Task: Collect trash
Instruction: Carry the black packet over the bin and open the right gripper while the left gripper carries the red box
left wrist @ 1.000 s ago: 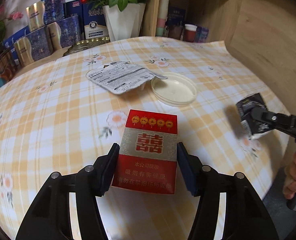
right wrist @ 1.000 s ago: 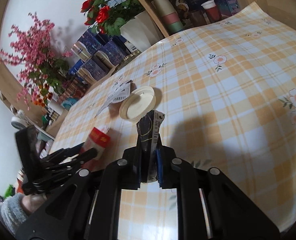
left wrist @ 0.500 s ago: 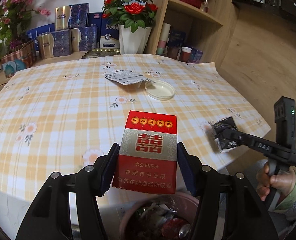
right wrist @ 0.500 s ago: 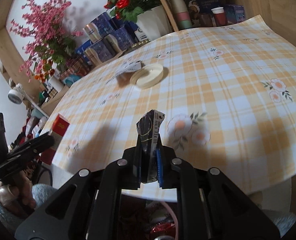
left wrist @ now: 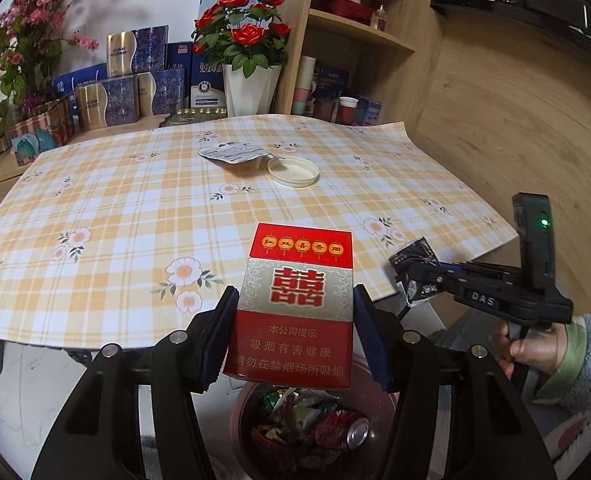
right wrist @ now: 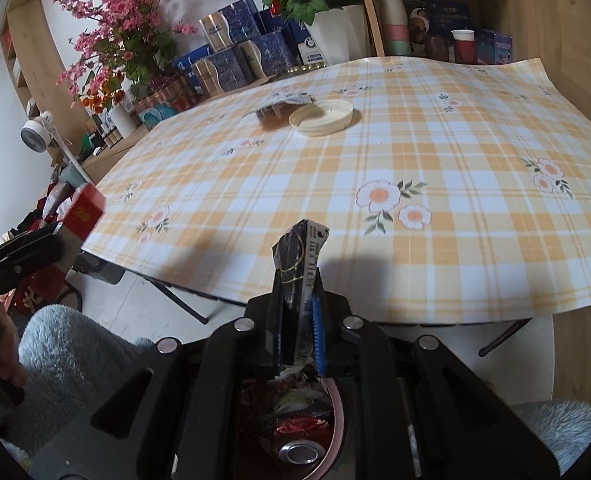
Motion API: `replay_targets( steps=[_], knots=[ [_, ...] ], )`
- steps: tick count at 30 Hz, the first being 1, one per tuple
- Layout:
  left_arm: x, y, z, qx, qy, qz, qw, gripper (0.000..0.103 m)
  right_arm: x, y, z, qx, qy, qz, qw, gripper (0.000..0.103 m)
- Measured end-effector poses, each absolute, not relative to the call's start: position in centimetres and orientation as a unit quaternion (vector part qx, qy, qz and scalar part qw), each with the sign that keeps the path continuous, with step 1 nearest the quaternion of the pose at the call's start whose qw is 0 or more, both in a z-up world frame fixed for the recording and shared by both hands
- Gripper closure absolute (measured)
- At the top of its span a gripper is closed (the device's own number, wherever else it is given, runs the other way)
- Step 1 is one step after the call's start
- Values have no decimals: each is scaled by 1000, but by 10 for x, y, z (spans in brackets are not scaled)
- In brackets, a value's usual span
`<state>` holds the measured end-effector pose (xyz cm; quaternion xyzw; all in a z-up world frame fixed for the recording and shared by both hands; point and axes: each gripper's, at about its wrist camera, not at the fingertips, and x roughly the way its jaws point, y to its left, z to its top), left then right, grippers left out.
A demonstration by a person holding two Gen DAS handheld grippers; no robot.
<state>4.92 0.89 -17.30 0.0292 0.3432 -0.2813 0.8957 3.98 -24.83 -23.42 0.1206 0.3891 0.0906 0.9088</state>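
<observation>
My left gripper (left wrist: 295,332) is shut on a red and silver cigarette pack (left wrist: 297,304), held upright past the table's near edge. Below it stands a pink trash bin (left wrist: 307,432) full of wrappers and a crushed can. My right gripper (right wrist: 298,320) is shut on a crumpled black wrapper (right wrist: 300,256), also above the trash bin (right wrist: 295,436). In the left wrist view that gripper (left wrist: 415,276) and its wrapper (left wrist: 413,256) hang at the right. On the checked tablecloth (left wrist: 135,208) lie a flattened silver wrapper (left wrist: 233,152) and a cream plastic lid (left wrist: 293,171).
A white vase of red roses (left wrist: 249,88), blue gift boxes (left wrist: 135,92) and a wooden shelf (left wrist: 359,40) with cups line the table's far side. A person's hand and fluffy sleeve (left wrist: 567,356) hold the right gripper. White floor shows beneath the table edge.
Both grippers have pulled back from over the table to beyond its near edge, each keeping its load. The trash bin has come into view beneath them.
</observation>
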Motion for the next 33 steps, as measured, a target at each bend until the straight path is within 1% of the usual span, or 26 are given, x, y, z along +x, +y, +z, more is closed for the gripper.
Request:
replay_targets(
  steps=[16, 28, 33],
  knots=[
    [19, 18, -183, 22, 341, -285, 896, 47, 28, -224, -251, 71, 424, 109, 896, 88],
    [18, 23, -192, 13, 345, -278, 896, 47, 30, -214, -271, 57, 457, 120, 880, 88],
    [21, 24, -196, 5, 351, -274, 895, 47, 32, -202, -281, 34, 474, 133, 870, 88]
  ],
)
